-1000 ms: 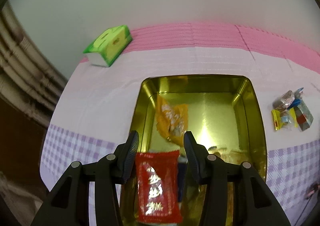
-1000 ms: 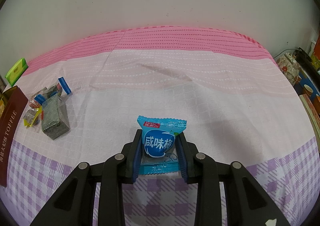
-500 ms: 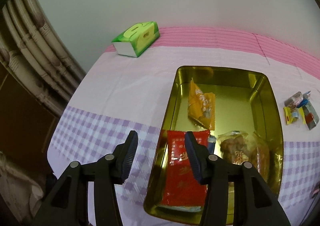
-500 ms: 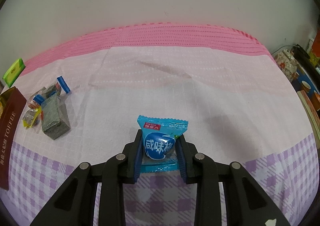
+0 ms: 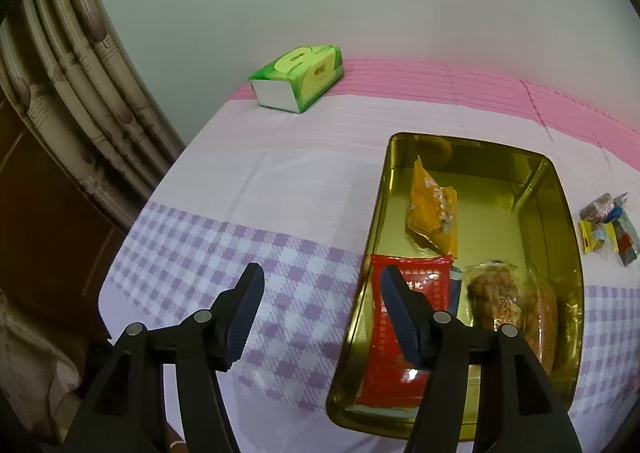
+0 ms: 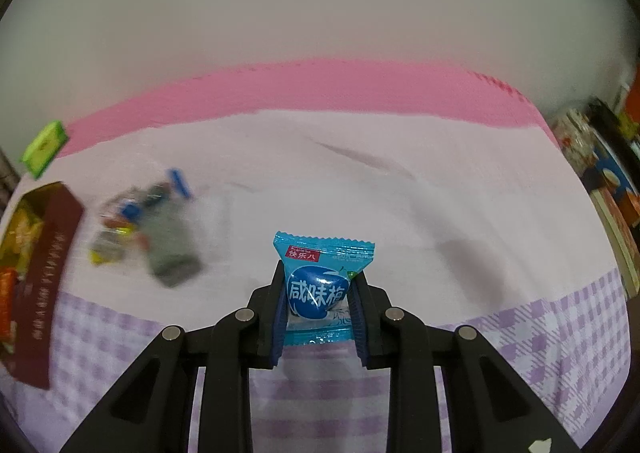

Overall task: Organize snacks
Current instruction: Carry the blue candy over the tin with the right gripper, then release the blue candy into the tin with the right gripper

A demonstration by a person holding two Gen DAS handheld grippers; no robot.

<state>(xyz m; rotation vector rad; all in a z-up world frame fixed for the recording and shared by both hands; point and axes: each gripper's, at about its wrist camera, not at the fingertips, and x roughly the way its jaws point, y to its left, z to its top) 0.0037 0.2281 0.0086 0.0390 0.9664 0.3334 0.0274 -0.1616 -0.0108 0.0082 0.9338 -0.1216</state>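
Right gripper (image 6: 318,303) clamps blue candy packet (image 6: 320,287) by its sides, above cloth; packet long axis runs away from camera, printed face up (serrated end farthest). Left gripper (image 5: 320,295) wide apart, holding nothing, beside gold tin (image 5: 560,213); red packet (image 5: 394,337) lies lengthwise inside tin.

Blue candy packet (image 6: 318,289): "咸味梅", red tag "快乐八". Other print unreadable.

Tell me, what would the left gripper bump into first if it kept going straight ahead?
Probably just the tablecloth. The open left gripper points beside the tin, with the tissue pack farther off; depth is unclear.
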